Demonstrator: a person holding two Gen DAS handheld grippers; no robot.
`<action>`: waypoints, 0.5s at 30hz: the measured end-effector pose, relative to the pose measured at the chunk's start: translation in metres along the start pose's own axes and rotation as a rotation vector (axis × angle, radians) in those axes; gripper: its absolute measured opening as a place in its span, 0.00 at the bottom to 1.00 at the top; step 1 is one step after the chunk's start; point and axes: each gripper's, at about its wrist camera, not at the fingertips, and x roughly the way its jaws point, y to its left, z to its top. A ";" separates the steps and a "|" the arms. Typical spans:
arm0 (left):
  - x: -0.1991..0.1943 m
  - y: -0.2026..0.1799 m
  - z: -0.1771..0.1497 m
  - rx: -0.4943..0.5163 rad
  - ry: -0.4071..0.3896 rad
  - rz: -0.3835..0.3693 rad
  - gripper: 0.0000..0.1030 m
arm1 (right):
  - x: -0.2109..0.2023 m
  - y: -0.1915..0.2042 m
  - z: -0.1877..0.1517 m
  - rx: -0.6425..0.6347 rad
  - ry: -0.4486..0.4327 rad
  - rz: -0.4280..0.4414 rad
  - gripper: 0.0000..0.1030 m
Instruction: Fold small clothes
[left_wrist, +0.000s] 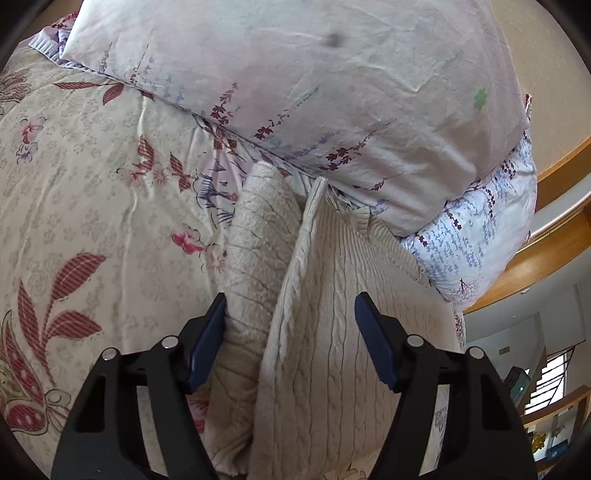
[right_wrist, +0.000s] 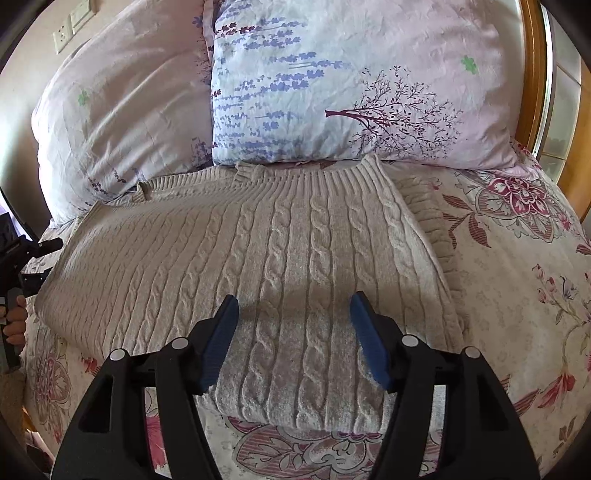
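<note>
A cream cable-knit sweater (right_wrist: 258, 251) lies on the bed, its ribbed collar (right_wrist: 310, 173) against the pillows. Its side parts are folded in. My right gripper (right_wrist: 293, 314) is open and empty just above the sweater's near hem. In the left wrist view the same sweater (left_wrist: 332, 314) shows from its side, with a folded sleeve (left_wrist: 255, 243) along its left edge. My left gripper (left_wrist: 290, 314) is open over that edge, holding nothing. The left gripper also shows at the far left of the right wrist view (right_wrist: 22, 266).
The bedsheet (left_wrist: 92, 192) is cream with red flowers. Two pale floral pillows (right_wrist: 332, 85) (right_wrist: 118, 122) lean behind the sweater. A wooden bed frame (left_wrist: 546, 258) runs past the pillows. Wall sockets (right_wrist: 70, 26) sit at the top left.
</note>
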 end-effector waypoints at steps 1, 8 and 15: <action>0.001 0.000 0.000 -0.004 -0.003 0.003 0.59 | 0.000 0.000 0.000 -0.001 -0.001 0.001 0.65; 0.009 0.002 -0.001 -0.041 -0.006 0.032 0.32 | 0.000 0.000 0.001 0.005 -0.005 0.014 0.66; 0.009 -0.017 -0.004 -0.050 -0.003 -0.020 0.18 | -0.005 -0.001 0.004 0.029 -0.005 0.055 0.66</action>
